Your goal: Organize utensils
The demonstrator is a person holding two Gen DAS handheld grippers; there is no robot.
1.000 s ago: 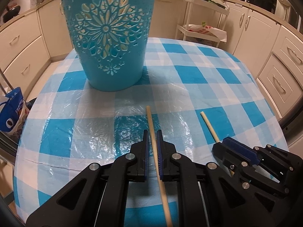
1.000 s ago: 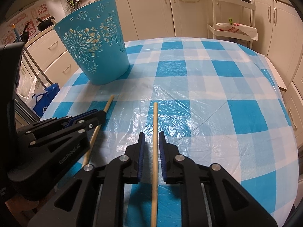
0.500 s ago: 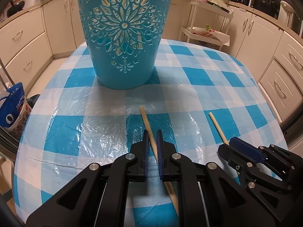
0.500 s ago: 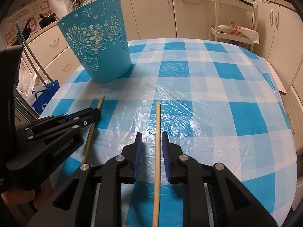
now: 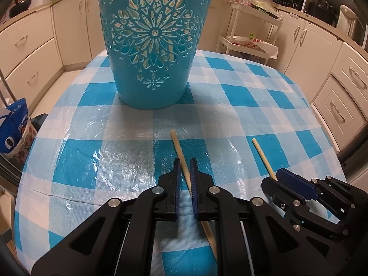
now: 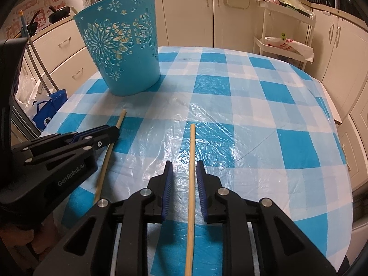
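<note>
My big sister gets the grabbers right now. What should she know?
Left gripper: jaws close around the left chopstick, but contact isn't clear, so don't trust the grip.
Right gripper: open, jaws apart on either side of the right chopstick, not touching it.
Both chopsticks look to lie on the checked tablecloth, side by side, tips toward the blue basket, which stands upright at the far left of the table.
Done: both grippers lined up. Nothing shows in the basket yet.
Left: probably grip each stick, lift it and drop it in the basket.

My left gripper (image 5: 184,172) and right gripper (image 6: 182,174): matte black frames, ribbed blue pads, silver screws, "GenRobot.AI" lettering.
</note>
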